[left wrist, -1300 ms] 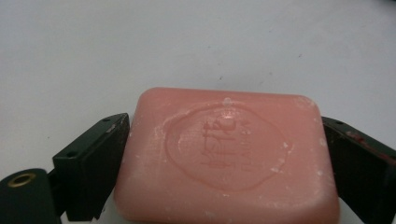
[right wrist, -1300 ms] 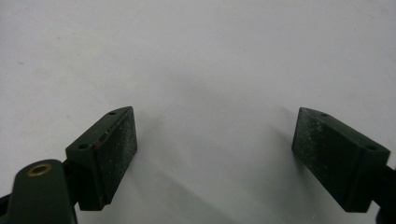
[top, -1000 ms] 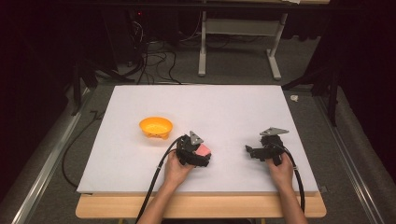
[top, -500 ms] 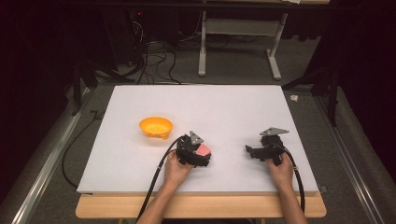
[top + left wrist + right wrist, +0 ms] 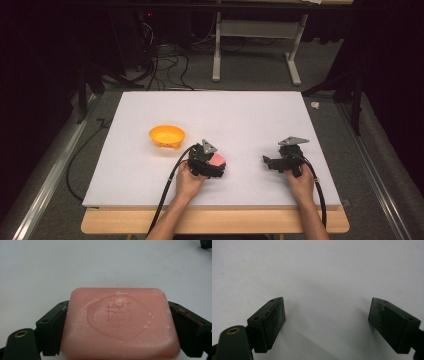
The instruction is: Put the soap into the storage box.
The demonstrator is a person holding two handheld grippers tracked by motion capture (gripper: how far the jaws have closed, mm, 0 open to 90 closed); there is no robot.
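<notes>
The step in hand is judged to be the grasp of the soap (image 5: 120,323): in the left gripper view the pink bar is seen between the two black jaws, whose pads are pressed to its sides after having just been closing on it. In the high view the left gripper (image 5: 212,162) is seen low and centre on the white board (image 5: 210,107), with the bowl (image 5: 166,135) up and to its left. A lift and carry toward that bowl are probably called for next. The right gripper (image 5: 327,322) is held wide and empty.
</notes>
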